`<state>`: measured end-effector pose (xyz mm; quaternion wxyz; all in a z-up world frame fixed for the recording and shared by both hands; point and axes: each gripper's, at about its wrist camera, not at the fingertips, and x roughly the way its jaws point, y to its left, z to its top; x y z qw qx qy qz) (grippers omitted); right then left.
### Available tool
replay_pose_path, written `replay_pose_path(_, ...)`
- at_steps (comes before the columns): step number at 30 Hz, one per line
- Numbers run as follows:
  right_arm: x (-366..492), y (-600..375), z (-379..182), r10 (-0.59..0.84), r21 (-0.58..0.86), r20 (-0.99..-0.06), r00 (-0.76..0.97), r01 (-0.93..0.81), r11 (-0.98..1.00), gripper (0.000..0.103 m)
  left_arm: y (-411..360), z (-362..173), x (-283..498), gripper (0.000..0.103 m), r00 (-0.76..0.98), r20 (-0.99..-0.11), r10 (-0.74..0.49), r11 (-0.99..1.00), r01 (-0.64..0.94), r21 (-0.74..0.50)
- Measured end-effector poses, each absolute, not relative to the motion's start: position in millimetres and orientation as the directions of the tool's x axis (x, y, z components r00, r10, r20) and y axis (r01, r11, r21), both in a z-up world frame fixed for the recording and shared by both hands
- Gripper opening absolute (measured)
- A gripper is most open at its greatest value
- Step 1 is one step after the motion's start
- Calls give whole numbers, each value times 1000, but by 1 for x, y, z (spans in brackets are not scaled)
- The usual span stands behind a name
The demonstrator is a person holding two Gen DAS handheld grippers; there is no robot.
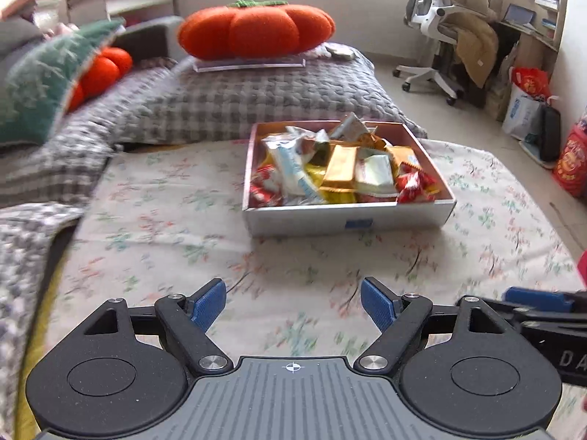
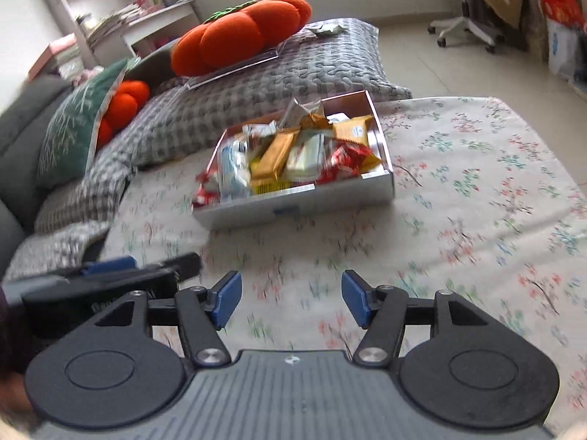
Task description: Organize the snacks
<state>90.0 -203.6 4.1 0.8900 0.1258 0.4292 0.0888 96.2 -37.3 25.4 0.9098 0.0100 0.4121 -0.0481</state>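
A shallow white box [image 1: 345,216] [image 2: 304,205] stands on the floral cloth, filled with several wrapped snacks: a gold bar [image 1: 341,163] [image 2: 273,154], a pale blue-and-white packet [image 1: 290,165] [image 2: 229,163] and red wrappers [image 1: 414,183] [image 2: 345,159]. My left gripper [image 1: 293,306] hovers open over the cloth, well short of the box, nothing between its blue pads. My right gripper [image 2: 291,299] is also open and empty, to the right of the left one. Each gripper shows at the edge of the other's view.
The floral cloth [image 1: 165,227] covers a low surface. Behind it lie a grey checked blanket [image 1: 238,99], an orange pumpkin cushion [image 1: 256,27], a green pillow [image 1: 44,80]. A white office chair [image 1: 436,33] and bags [image 1: 528,102] stand on the floor at right.
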Motion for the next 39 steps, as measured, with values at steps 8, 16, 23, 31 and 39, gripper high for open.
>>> replay_pose_path(8, 42, -194, 6, 244, 232, -723, 646, -106, 967, 67, -29, 29, 33, 87, 694, -714, -88, 995, 87, -38)
replay_pose_path(16, 35, -187, 1, 190, 169, -742, 643, -95, 981, 94, -31, 29, 33, 95, 723, -690, -36, 994, 95, 47)
replay_pose_path(23, 37, -192, -4, 174, 169, -741, 649, -71, 983, 99, -34, 27, 36, 100, 732, -681, -11, 993, 89, 80)
replay_pose_path(31, 42, -193, -9, 137, 130, -759, 637, -59, 990, 101, -22, 23, 44, 103, 709, -704, -45, 998, 67, 4)
replay_pose_path(39, 41, -190, -10, 134, 115, -766, 629, -72, 991, 101, -23, 23, 45, 103, 707, -706, -44, 998, 64, 2)
